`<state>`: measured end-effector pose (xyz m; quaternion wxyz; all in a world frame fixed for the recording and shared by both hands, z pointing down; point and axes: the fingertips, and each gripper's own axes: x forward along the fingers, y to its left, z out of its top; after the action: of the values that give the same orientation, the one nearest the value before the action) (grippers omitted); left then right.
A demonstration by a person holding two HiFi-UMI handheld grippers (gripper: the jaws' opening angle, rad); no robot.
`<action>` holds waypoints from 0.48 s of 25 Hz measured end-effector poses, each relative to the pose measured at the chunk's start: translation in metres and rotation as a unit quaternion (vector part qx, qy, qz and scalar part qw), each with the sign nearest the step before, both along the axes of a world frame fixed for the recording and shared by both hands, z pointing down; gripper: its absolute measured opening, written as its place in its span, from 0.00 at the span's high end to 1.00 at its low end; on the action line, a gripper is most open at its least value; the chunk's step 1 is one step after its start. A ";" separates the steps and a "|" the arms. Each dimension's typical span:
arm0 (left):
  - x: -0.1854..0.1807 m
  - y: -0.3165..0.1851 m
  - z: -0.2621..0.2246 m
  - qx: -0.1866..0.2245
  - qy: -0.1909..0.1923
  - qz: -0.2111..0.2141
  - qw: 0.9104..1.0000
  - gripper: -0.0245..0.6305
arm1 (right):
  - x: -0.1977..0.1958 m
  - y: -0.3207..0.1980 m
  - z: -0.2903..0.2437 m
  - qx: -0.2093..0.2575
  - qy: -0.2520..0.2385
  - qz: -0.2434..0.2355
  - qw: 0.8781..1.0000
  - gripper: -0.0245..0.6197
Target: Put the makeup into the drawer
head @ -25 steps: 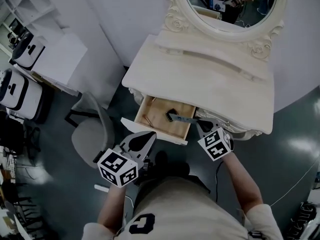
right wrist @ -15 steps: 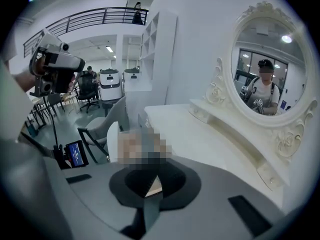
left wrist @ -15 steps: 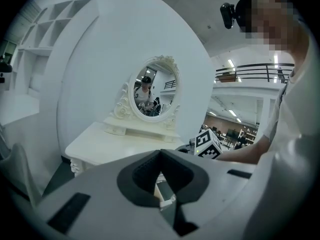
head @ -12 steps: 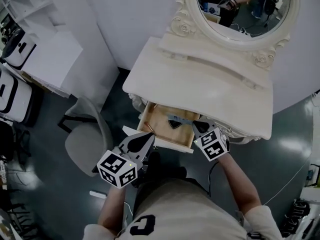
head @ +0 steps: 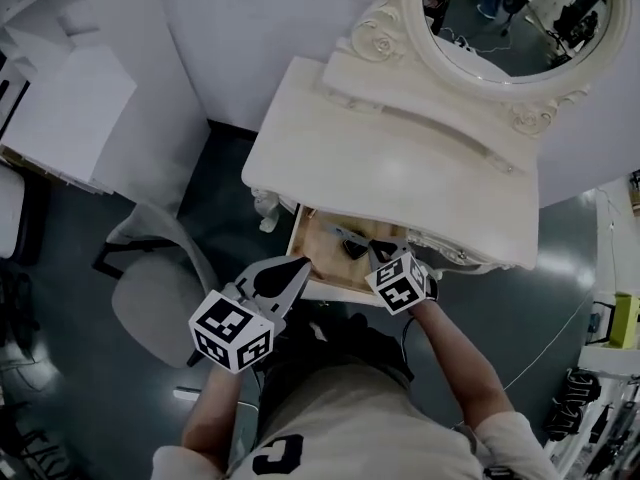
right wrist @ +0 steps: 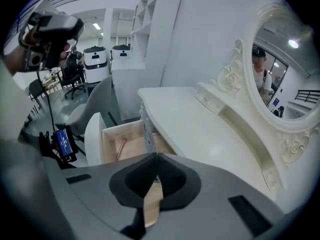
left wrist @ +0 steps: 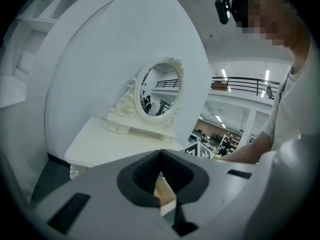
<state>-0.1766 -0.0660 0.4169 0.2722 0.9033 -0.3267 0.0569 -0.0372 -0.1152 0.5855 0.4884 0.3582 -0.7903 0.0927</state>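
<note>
Makeup, a slim silvery stick (right wrist: pixel 147 130), is clamped in the closed right gripper (right wrist: pixel 156 155) over the open pale wooden drawer (right wrist: pixel 107 146) under the cream worktop (head: pixel 400 158). The left gripper (head: pixel 302 264), jaws together and empty, hovers at the drawer's front.

My pale short-sleeved shirt (head: pixel 340 423) bears a dark print, and my grey left gripper (head: pixel 299 265) and right gripper (head: pixel 376 256) carry black-and-white marker cubes (head: pixel 231 331).

From the head, looks steeply down on the dressing table (head: pixel 380 158) and its open drawer (head: pixel 325 255). From the left gripper view, faces level across the tabletop toward the mirror (left wrist: pixel 159 90). From the right gripper view, tilts down, near the drawer. Shares table and mirror across all three.
</note>
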 end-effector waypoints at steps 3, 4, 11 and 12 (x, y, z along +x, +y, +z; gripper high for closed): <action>-0.007 -0.009 0.001 -0.002 0.007 0.005 1.000 0.88 | -0.011 -0.013 0.014 0.006 0.020 -0.005 1.000 0.92; -0.009 -0.013 0.002 -0.002 0.007 0.005 1.000 0.88 | -0.013 -0.020 0.014 0.019 0.025 -0.005 0.999 0.92; -0.025 -0.021 0.012 -0.014 -0.002 -0.009 1.000 0.88 | -0.023 -0.029 0.056 0.071 0.078 -0.059 0.993 0.92; -0.026 -0.022 0.014 -0.017 -0.005 -0.010 1.000 0.88 | -0.024 -0.025 0.069 0.063 0.085 -0.069 0.992 0.92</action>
<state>-0.2026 -0.0876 0.4306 0.2866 0.8948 -0.3361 0.0641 -0.0608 -0.1400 0.6545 0.5357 0.3397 -0.7727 -0.0221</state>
